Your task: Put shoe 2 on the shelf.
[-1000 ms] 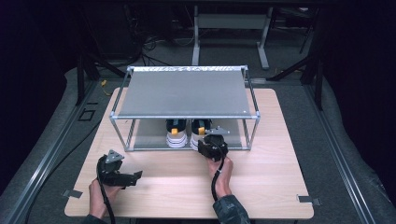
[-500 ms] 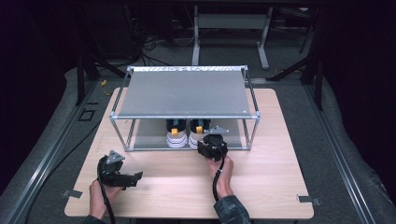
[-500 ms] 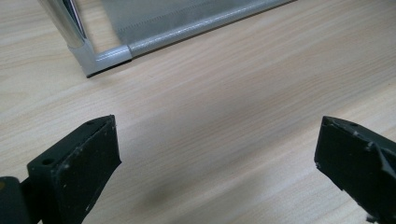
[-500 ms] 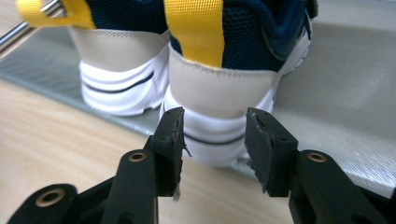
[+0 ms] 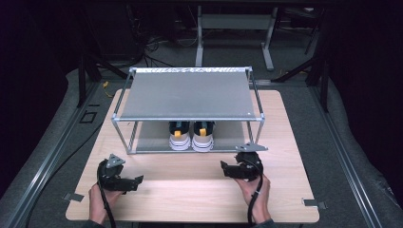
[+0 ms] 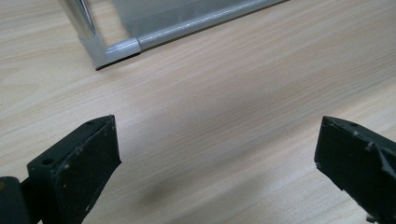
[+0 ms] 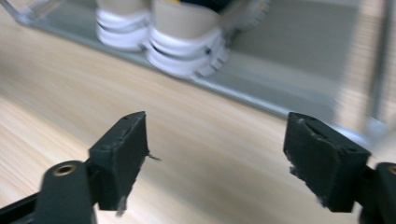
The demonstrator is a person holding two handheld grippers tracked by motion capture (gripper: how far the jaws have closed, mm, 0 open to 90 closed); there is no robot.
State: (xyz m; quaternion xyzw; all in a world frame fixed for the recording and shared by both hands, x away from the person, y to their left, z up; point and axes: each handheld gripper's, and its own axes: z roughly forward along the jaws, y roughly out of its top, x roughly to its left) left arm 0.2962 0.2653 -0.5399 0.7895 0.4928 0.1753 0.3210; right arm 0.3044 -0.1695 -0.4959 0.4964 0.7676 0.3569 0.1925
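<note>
A pair of white shoes with tan heels and yellow tabs (image 5: 191,136) stands on the lower shelf of a grey metal rack (image 5: 187,95), heels toward me. My right gripper (image 5: 225,168) hovers over the table in front of the rack's right side, open and empty. In the right gripper view its jaws (image 7: 219,135) stand wide apart, with the shoe heels (image 7: 184,42) ahead and to the left. Near the table's front left, my left gripper (image 5: 136,181) is open too. The left gripper view shows bare wood between its jaws (image 6: 217,140) and the rack's front corner foot (image 6: 114,46) ahead.
The rack's top shelf (image 5: 237,85) is bare and hides most of the lower shelf. Thin rack posts (image 5: 122,137) stand at the front corners. The wooden table (image 5: 190,190) has free room in front of the rack. Dark floor and stands lie behind.
My right gripper has drawn back from the shoes at the rack's lower shelf, toward me and to the right. The left gripper has stayed put.
</note>
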